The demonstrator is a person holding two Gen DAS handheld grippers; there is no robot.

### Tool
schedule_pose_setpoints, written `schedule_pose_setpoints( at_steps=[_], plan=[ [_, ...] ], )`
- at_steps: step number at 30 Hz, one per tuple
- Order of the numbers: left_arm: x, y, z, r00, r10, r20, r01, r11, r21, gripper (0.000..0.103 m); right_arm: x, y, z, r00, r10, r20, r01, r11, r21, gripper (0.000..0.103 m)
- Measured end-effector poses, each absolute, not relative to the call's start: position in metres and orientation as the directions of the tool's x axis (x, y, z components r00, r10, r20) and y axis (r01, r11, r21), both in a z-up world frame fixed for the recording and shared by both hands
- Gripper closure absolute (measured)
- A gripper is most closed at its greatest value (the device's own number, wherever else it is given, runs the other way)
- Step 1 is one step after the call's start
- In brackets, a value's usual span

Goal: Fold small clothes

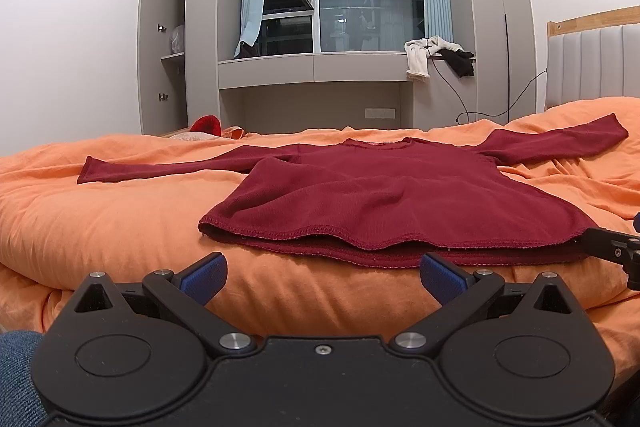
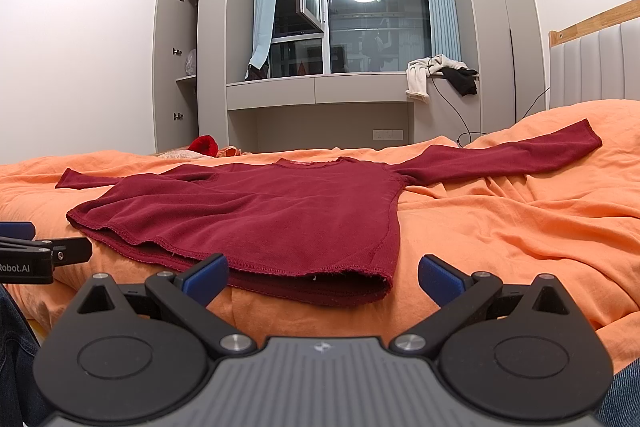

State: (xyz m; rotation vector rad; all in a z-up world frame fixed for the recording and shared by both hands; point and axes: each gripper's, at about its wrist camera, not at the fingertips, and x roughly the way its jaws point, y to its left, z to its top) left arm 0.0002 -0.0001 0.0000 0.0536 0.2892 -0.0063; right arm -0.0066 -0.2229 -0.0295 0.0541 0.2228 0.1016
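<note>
A small dark red long-sleeved top (image 1: 380, 195) lies flat on the orange bedcover (image 1: 100, 219), both sleeves spread out to the sides, hem toward me. It also shows in the right wrist view (image 2: 260, 211). My left gripper (image 1: 323, 273) is open and empty, just short of the hem's middle. My right gripper (image 2: 323, 273) is open and empty at the hem's right corner, its left fingertip (image 2: 208, 273) touching or just in front of the hem. Each gripper shows at the edge of the other's view.
The bedcover (image 2: 520, 227) is wrinkled to the right of the top. A padded headboard (image 1: 596, 63) stands at the right. Beyond the bed are a window bench with draped clothes (image 1: 440, 59), an open grey cupboard (image 1: 164, 43) and a red item (image 1: 206, 125).
</note>
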Motion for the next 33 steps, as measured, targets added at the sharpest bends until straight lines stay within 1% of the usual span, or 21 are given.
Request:
schedule_pose_setpoints(
  at_steps=[6,11,17,21,26,30,33],
  plan=[
    [0.000,0.000,0.000,0.958,0.004,-0.288,0.012,0.999,0.053,0.001,-0.010,-0.223,-0.029,0.970,0.092,-0.225,-0.079,0.995,0.064,0.000],
    [0.000,-0.002,0.000,0.955,0.009,-0.298,0.009,0.998,0.058,0.001,-0.004,-0.224,-0.027,0.961,0.084,-0.265,-0.067,0.995,0.072,0.000],
    [0.010,0.000,-0.003,0.944,0.023,-0.330,-0.005,0.998,0.056,0.001,0.001,-0.231,-0.022,0.946,0.126,-0.297,-0.088,0.987,0.137,0.000],
    [0.015,0.000,-0.003,0.935,0.020,-0.354,-0.001,0.999,0.053,0.001,0.008,-0.237,-0.013,0.932,0.115,-0.343,-0.064,0.986,0.157,0.000],
    [0.026,-0.001,0.006,0.925,-0.010,-0.381,0.024,0.999,0.032,0.001,0.021,-0.244,0.002,0.914,0.064,-0.401,-0.023,0.994,0.106,0.000],
    [0.036,-0.004,0.016,0.922,-0.031,-0.387,0.041,0.999,0.018,0.001,0.031,-0.251,0.014,0.922,0.029,-0.386,-0.012,0.999,0.046,0.000],
    [0.048,-0.009,0.025,0.921,-0.037,-0.388,0.054,0.998,0.033,0.001,0.041,-0.258,0.020,0.919,0.012,-0.393,-0.001,1.000,0.029,0.000]
  ],
)
